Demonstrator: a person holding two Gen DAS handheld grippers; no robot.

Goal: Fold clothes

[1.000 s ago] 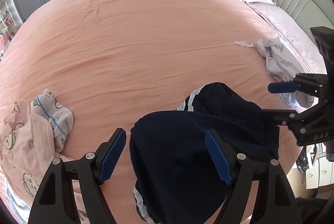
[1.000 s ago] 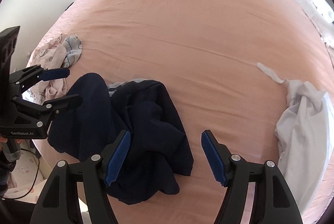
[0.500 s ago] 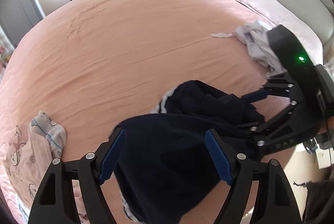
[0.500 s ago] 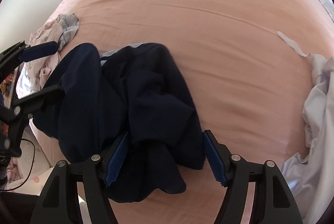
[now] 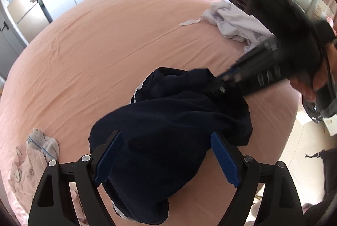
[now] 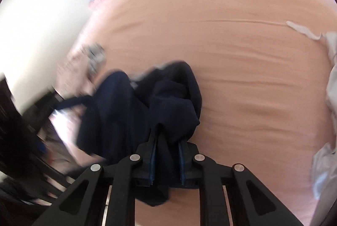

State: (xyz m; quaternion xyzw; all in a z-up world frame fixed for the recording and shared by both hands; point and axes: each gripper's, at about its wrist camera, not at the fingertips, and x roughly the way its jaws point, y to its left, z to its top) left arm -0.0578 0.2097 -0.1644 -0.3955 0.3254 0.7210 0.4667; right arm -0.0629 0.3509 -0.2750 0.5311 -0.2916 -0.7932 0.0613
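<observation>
Pink bed (image 5: pixel 126 40), navy garment (image 5: pixel 168 120), white clothes (image 5: pixel 233 19), patterned pyjamas (image 5: pixel 27 167)

bed centre (image 5: pixel 130 40): free | white garment (image 5: pixel 236 21): blocks right | pink pile (image 5: pixel 27 165): blocks left

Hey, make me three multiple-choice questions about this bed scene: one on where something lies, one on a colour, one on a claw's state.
1. Where does the white garment lie relative to the navy garment in the left wrist view?
A. upper right
B. lower left
C. underneath it

2. What colour is the bedsheet?
A. green
B. peach pink
C. grey

3. What is the right claw doing?
A. hanging away from all cloth
B. holding a white garment
C. closing on navy cloth

Answers: 1 A, it lies crumpled toward the headboard side. 2 B, it is peach pink in both views. 3 C, navy cloth is bunched between its pads.
</observation>
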